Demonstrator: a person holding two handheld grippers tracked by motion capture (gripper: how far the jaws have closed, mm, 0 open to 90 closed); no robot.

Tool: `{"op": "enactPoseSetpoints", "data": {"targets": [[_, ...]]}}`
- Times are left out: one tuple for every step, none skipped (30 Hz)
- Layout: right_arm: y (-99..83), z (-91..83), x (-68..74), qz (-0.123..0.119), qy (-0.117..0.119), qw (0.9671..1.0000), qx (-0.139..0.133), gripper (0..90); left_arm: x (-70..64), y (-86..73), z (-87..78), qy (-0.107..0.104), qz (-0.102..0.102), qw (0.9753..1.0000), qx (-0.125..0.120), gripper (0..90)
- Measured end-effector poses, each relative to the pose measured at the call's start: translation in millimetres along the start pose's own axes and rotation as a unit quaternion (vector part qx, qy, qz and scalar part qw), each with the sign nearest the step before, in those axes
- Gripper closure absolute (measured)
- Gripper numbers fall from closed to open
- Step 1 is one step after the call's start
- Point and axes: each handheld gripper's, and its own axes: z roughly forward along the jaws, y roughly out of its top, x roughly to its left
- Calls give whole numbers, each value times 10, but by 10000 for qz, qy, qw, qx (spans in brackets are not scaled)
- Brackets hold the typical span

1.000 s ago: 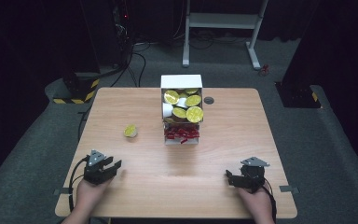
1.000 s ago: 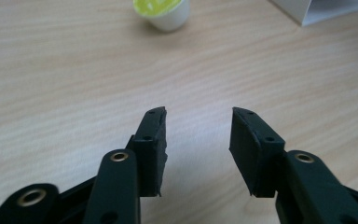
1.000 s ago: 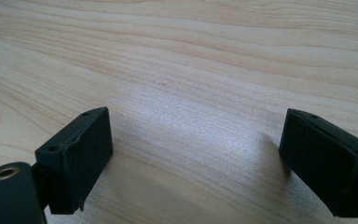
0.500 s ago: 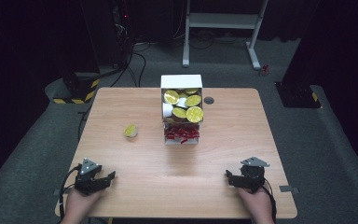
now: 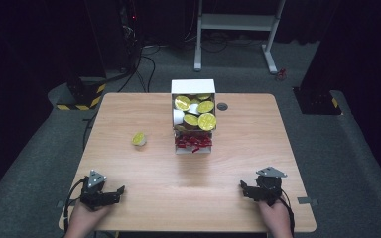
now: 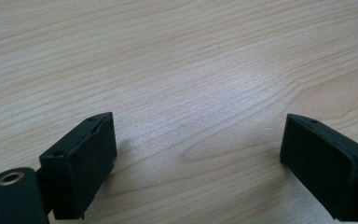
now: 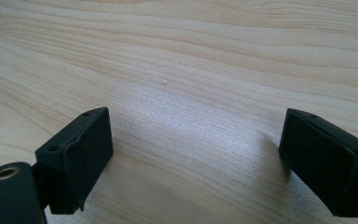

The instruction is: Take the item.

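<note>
Dark floor rings your desk. Both claws, left and right, rest wide and empty at the near edge; the cup sits apart from the box, presumably your next pick.

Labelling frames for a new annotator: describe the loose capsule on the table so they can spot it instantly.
Start at the white box standing at the far middle of the wooden table, packed with yellow-lidded capsules. Look to its left, toward the left gripper's side: one small capsule sits alone on bare wood. It is the only yellow-topped one outside the box, touching nothing.
</note>
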Motion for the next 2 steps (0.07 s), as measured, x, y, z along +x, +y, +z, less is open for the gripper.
{"op": "enactPoseSetpoints", "data": {"targets": [[0,1,-1,-16,-3,10000,2,94,-2,-1,1,3,-22,10000,-4,103],[0,1,-1,-21,-7,10000,3,93,-3,-2,0,5,-34,10000,-2,102]]}}
